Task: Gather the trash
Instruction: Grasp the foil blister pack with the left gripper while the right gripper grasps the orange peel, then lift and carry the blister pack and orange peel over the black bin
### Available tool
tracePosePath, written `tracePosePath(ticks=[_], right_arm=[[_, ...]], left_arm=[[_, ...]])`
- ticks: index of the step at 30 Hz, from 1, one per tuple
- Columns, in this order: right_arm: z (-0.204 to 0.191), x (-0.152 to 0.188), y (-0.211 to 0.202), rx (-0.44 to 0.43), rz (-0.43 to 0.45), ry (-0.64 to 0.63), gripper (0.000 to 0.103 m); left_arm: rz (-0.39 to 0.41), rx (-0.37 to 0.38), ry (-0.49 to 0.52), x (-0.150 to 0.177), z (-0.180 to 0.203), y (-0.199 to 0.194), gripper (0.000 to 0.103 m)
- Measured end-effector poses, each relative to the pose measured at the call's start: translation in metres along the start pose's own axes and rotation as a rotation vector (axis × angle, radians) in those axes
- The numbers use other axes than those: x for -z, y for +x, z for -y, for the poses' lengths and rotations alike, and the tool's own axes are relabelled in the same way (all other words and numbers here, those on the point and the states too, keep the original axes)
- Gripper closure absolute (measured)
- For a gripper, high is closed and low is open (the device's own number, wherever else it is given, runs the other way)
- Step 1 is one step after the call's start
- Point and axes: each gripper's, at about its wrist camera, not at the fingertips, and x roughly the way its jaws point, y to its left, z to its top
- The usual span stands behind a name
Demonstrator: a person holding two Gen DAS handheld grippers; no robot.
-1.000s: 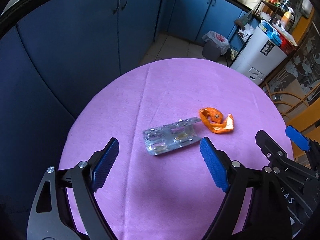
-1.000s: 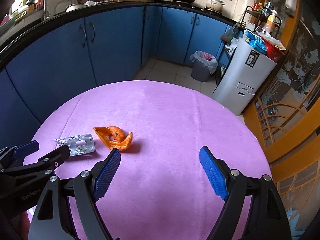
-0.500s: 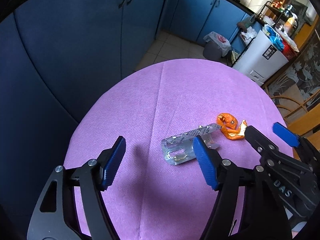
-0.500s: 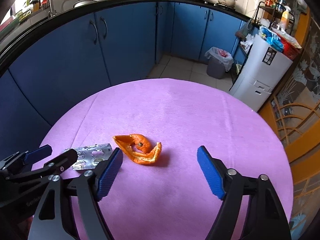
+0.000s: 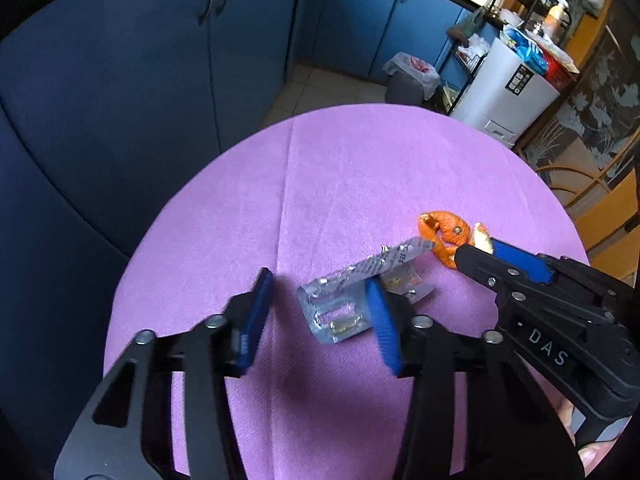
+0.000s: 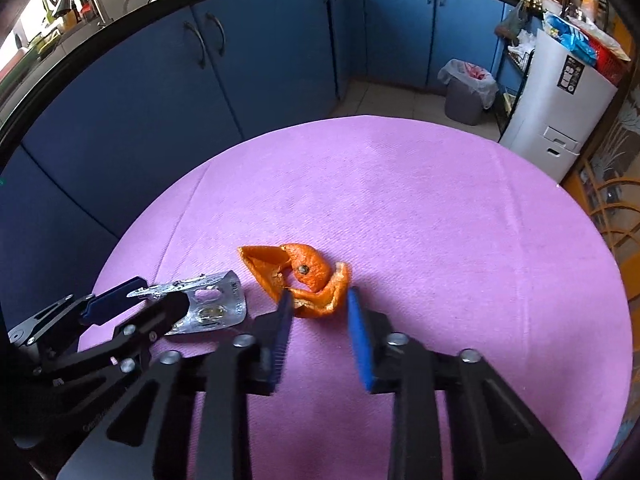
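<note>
Tongs both just closing: left tongs [image 5: 320,312] half-narrowed around the foil blister pack [image 5: 340,304], right tongs [image 6: 320,320] nearly clamped on the orange peel [image 6: 308,280], both on the purple surface [image 6: 440,220].

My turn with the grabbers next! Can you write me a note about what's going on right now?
Left gripper: jaws have just been closing around the foil pill pack; not clearly pinched yet.
Right gripper: jaws have just been closing, near end of the orange peel between them; grip unconfirmed.
Both pieces lie on the purple table; the lined bin stands on the floor beyond.
Done: nothing binned.
Left: grip, lift, carry both to the bin.
</note>
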Motion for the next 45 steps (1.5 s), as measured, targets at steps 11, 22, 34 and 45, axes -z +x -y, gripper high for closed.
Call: tracePosePath(ticks=[11,22,34,45], right_arm=[[0.001,0.004,-0.015,-0.009,0.034,0.009,0.093],[0.023,0.015,-0.044,0.018,0.078,0.04,0.093],[0.058,0.042,-0.094,0.051,0.142,0.076,0.094],[0.103,0.073,-0.144,0.115,0.217,0.119,0.095]], left_arm=[[0.067,0.068,0.029,-0.001,0.003,-0.019,0.076],[0.084,0.04,0.048,-0.002,0.021,-0.031,0.076],[0.102,0.05,0.107,0.003,0.065,-0.048,0.076],[0.109,0.078,0.195,0.017,0.131,-0.06,0.076]])
